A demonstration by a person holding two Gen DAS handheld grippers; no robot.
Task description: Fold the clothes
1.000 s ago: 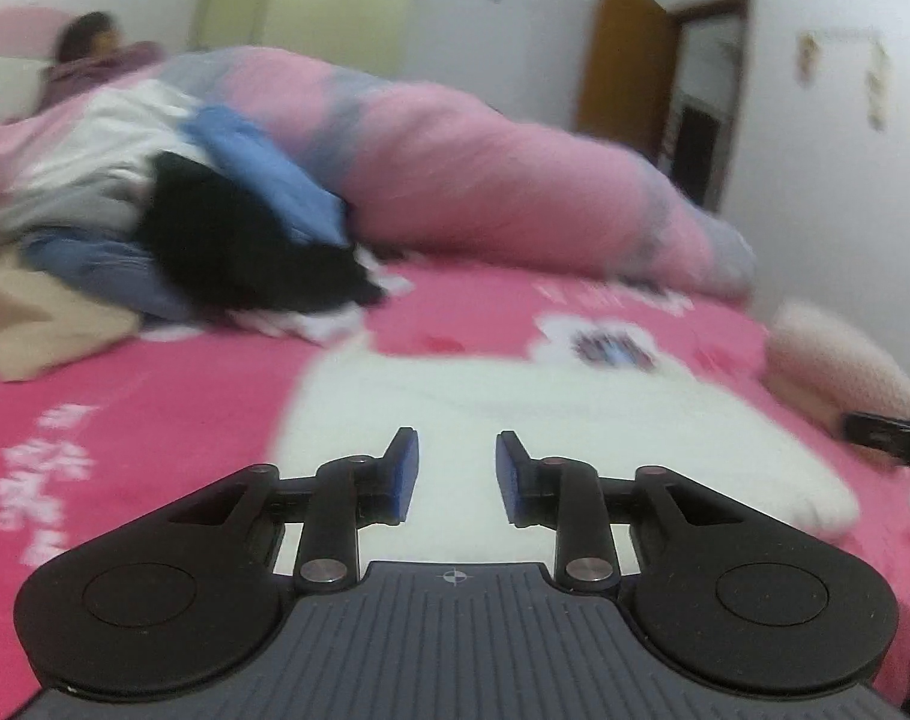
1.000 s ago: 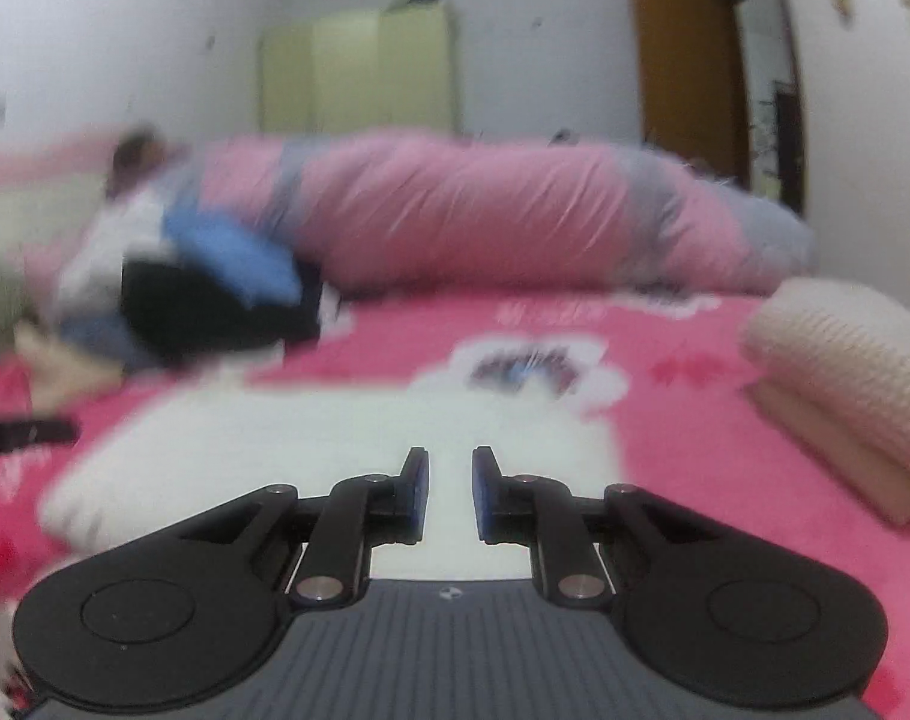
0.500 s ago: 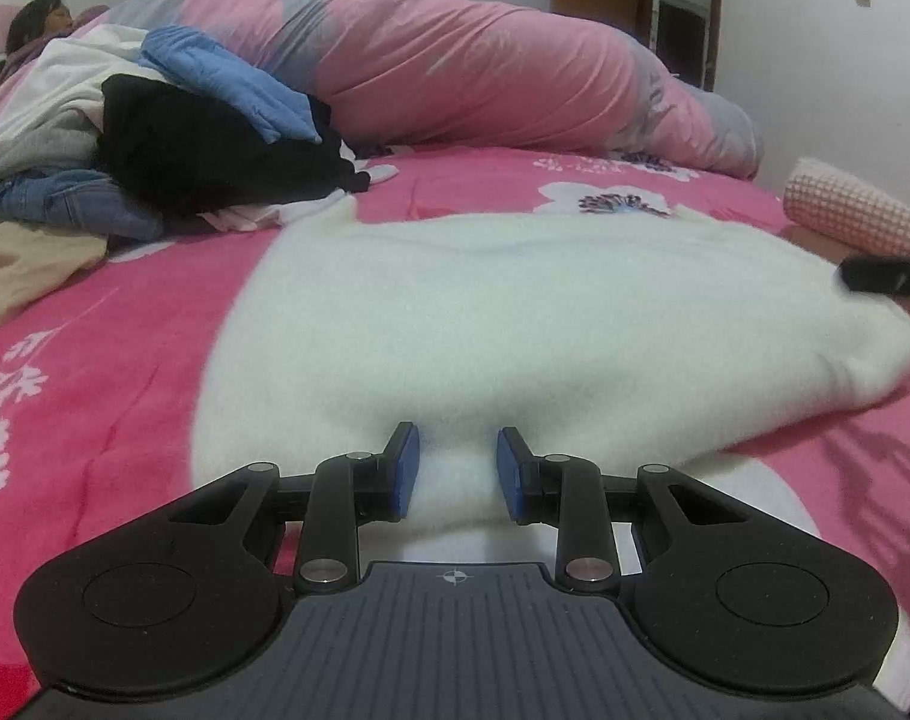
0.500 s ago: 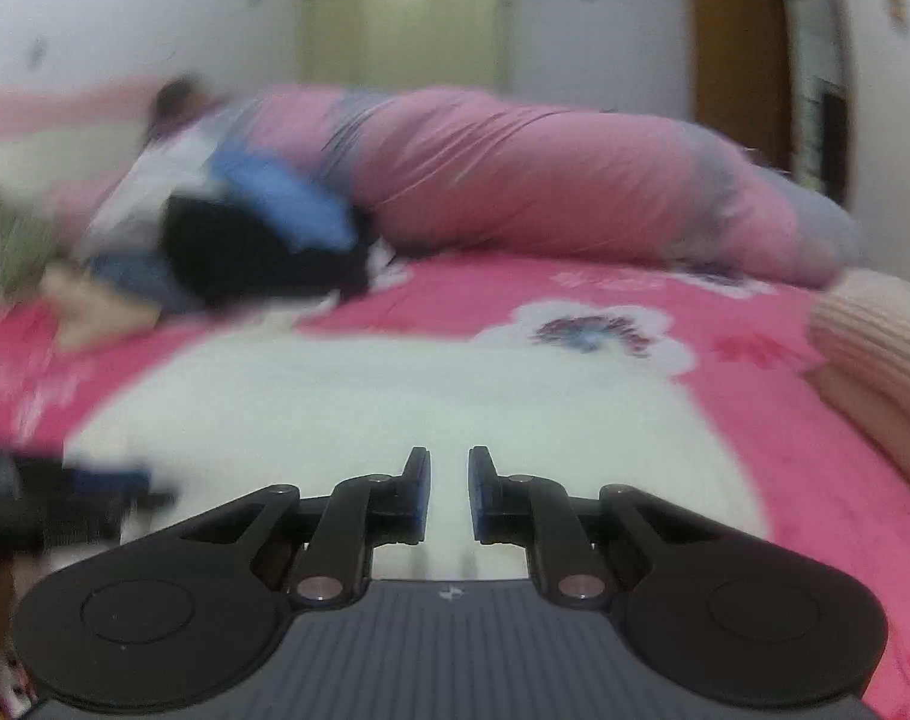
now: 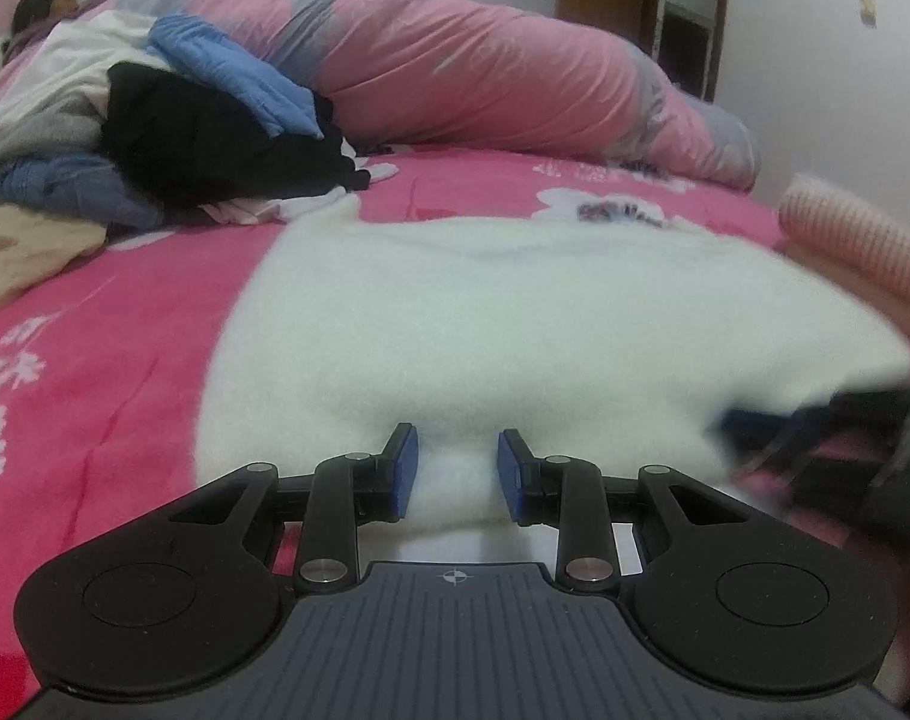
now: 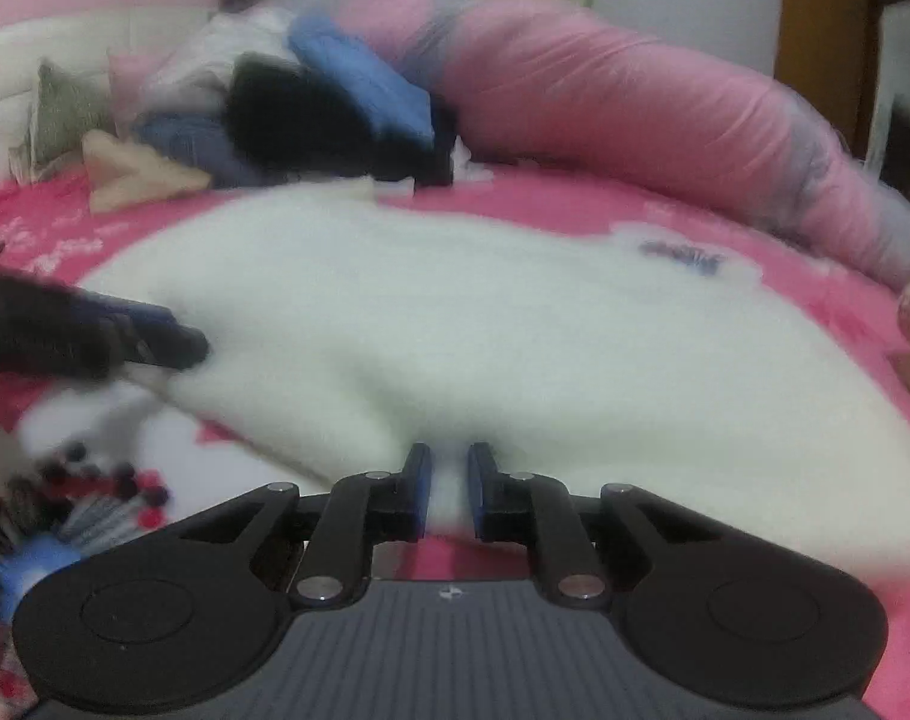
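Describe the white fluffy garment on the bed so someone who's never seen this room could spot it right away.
Start at the bed with the bright pink flowered bedspread. In the middle of it, in front of the long pink rolled duvet, lies the white fleecy garment, spread out flat. Unlike the heaped black, blue and beige clothes pile behind it, it is plain white and lies alone.

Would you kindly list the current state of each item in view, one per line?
white fleece garment: spread flat on the bed, near edge between both grippers' fingers.
left gripper: partly open, fleece edge between its fingers, grip unclear.
right gripper: narrow gap, fleece edge in it, grip unclear.
clothes pile: heaped, unfolded.
pink duvet: rolled along the bed's far side.
pink knit: folded.
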